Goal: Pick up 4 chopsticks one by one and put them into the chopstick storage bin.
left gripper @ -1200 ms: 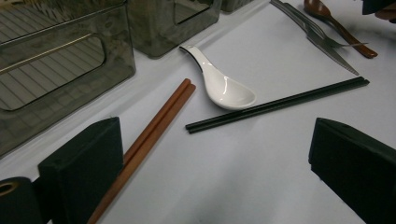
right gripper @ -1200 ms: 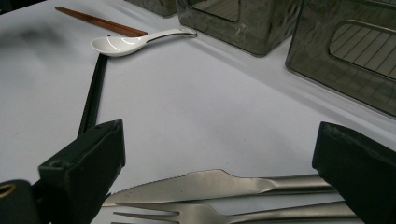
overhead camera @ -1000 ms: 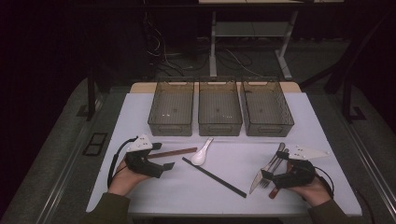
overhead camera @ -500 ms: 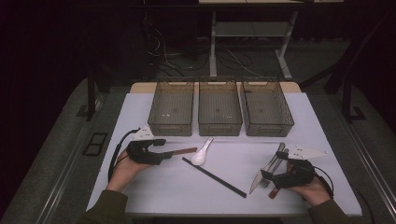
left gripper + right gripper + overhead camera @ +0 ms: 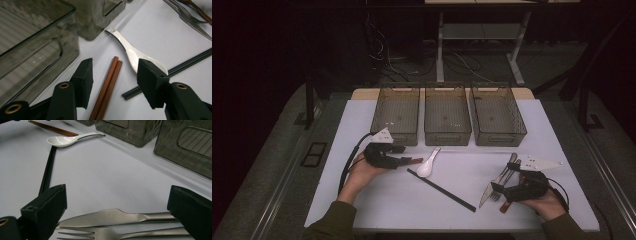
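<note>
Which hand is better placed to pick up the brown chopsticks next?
The left. The left gripper has its fingers on either side of the brown chopsticks, not yet touching; they have just been closing. The right gripper sits open far off, over the knife and fork.

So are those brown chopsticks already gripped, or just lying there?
Lying there. The brown chopsticks rest flat on the table between the left hand-held gripper pads, which have been closing, with gaps showing on both sides.
</note>
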